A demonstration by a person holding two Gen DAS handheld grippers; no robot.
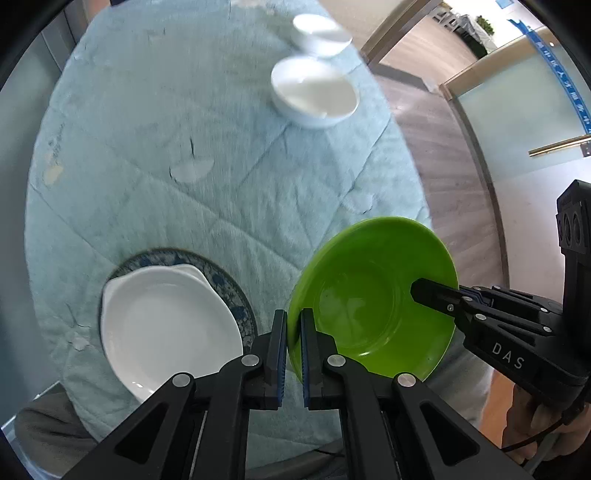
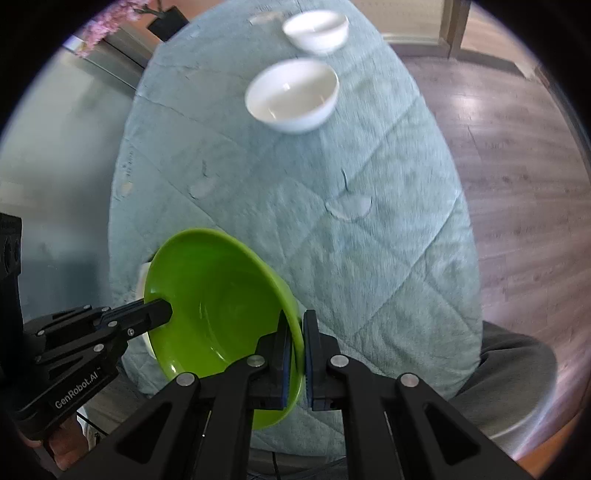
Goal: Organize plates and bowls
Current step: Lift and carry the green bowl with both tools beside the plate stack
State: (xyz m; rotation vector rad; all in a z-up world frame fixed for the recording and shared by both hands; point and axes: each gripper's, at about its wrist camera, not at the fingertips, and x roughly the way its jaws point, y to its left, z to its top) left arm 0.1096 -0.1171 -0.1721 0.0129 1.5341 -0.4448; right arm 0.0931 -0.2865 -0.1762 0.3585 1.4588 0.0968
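Observation:
A green plate (image 1: 373,299) is held tilted above the near edge of the table, pinched from both sides. My left gripper (image 1: 293,325) is shut on its left rim. My right gripper (image 2: 297,332) is shut on its right rim (image 2: 291,317); that gripper also shows at the right of the left wrist view (image 1: 436,295). A white plate (image 1: 166,325) lies on a blue patterned plate (image 1: 221,277) to the left of the green one. Two white bowls, a nearer bowl (image 1: 314,92) and a farther bowl (image 1: 321,33), stand at the far side; both show in the right wrist view (image 2: 291,96) (image 2: 316,29).
The round table wears a light blue quilted cloth (image 1: 184,166) with a few pale patches. A wood floor (image 2: 517,166) and glass partitions (image 1: 517,110) lie to the right beyond the table edge.

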